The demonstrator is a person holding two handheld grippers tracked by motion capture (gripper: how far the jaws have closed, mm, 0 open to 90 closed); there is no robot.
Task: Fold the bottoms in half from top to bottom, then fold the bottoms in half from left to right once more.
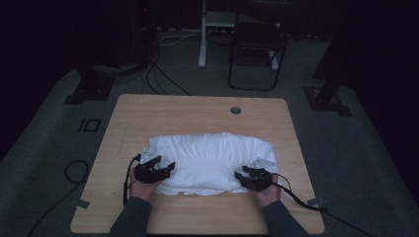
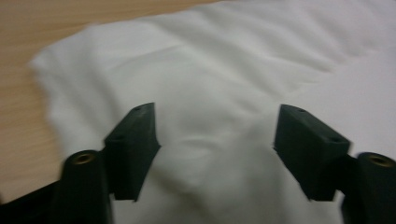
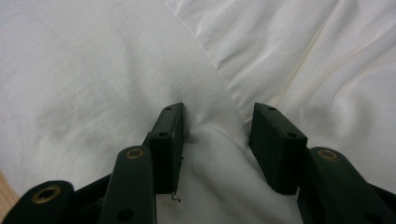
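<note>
A white cloth [image 1: 212,160], folded and rumpled, lies on the near half of the wooden table [image 1: 197,111]. My left gripper [image 1: 164,166] rests at the cloth's left edge. In the left gripper view its jaws [image 2: 215,112] stand wide apart above the cloth [image 2: 210,70], with nothing pinched between them. My right gripper [image 1: 243,173] sits on the cloth's near right corner. In the right gripper view [image 3: 218,109] a raised fold of the cloth [image 3: 215,140] is bunched between the two pads, and the left pad [image 3: 170,135] presses into it.
A round cable hole [image 1: 235,110] sits near the table's far edge. A dark chair [image 1: 257,49] and a white post [image 1: 202,34] stand on the floor beyond. Cables trail over the floor at left [image 1: 74,173] and off the table's right corner [image 1: 306,202].
</note>
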